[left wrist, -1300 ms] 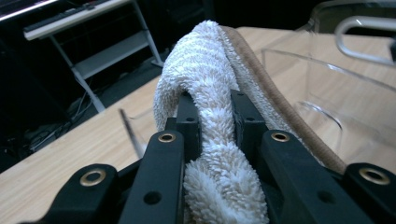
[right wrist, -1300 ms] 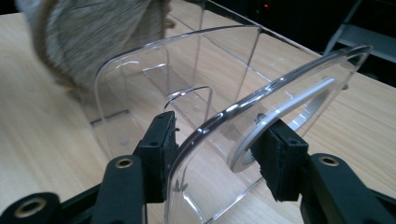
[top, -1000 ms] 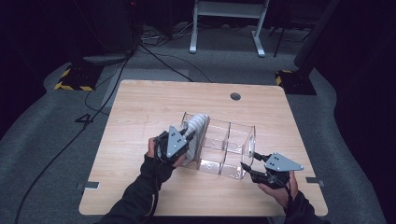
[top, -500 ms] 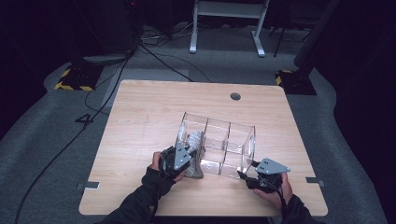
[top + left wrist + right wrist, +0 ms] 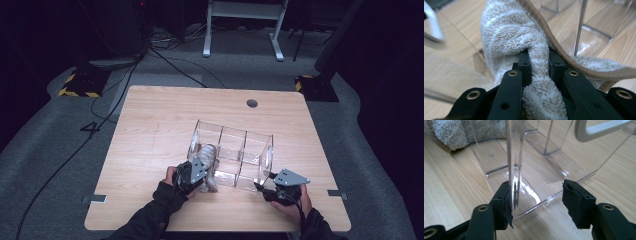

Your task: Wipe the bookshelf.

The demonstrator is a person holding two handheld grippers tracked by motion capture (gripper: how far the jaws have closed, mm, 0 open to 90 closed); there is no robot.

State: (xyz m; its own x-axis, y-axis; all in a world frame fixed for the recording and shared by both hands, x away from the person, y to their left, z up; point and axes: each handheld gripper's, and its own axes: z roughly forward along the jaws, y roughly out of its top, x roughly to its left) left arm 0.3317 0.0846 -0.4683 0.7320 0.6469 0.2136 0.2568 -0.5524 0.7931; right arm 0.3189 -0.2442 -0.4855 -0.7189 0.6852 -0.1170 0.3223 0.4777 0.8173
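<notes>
A clear plastic organizer (image 5: 268, 150) with three compartments stands on the wooden table (image 5: 150, 130). A pale fluffy towel (image 5: 207, 159) lies at its left compartment and spills over the front wall toward the table. My left gripper (image 5: 201, 173) is shut on a fold of the towel (image 5: 524, 32), whose pile bulges between the jaws of the left gripper (image 5: 539, 58). My right gripper (image 5: 259, 187) is open at the organizer's front right corner. In the right gripper view the right gripper (image 5: 541, 195) straddles the clear corner wall (image 5: 515, 157); one pad rests beside it, the other stands apart.
A round cable hole (image 5: 252, 103) sits near the table's far edge. A white handle (image 5: 599, 127) is fixed on the organizer's end wall. Metal brackets (image 5: 94, 198) stick out at the table's near corners. Cables and stand legs lie on the floor beyond.
Both hands have come down. The towel, held above the left compartment a second ago, now rests low at it. The right gripper has sunk to table level at the organizer's corner.
</notes>
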